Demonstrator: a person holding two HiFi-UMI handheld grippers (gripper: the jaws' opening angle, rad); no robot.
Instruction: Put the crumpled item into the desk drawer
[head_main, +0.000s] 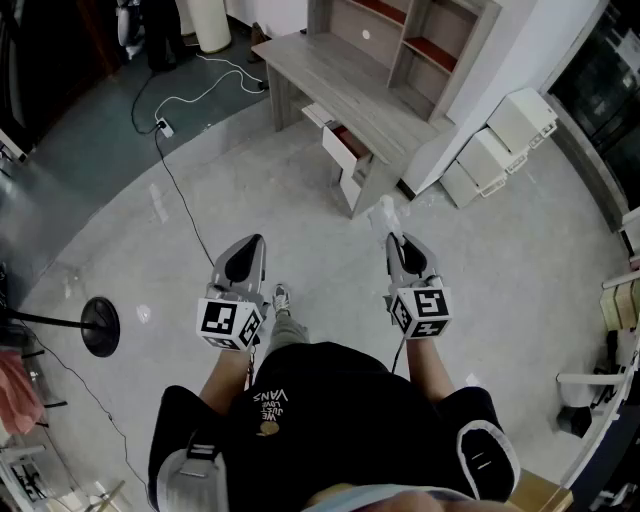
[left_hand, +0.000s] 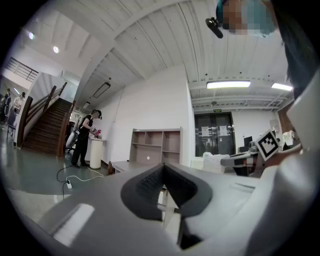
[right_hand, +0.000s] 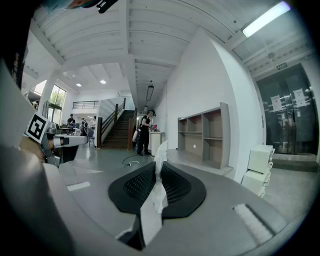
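Jaws of the right gripper (right_hand: 158, 167) are clamped on the crumpled item (right_hand: 150, 212), a white scrap sticking out past the tips. The left gripper (left_hand: 163, 170) has its jaws fully together with nothing between them. Both are held side by side in front of the person, over grey floor (head_main: 250, 180). The desk (head_main: 340, 85) sits ahead, well apart, with one drawer (head_main: 342, 148) pulled open.

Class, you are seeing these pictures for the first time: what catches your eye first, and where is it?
First, the right gripper, shut on a white crumpled paper, held out over the pale floor beside the shut, empty left gripper. Ahead stands a grey desk with shelves, its drawer pulled open.
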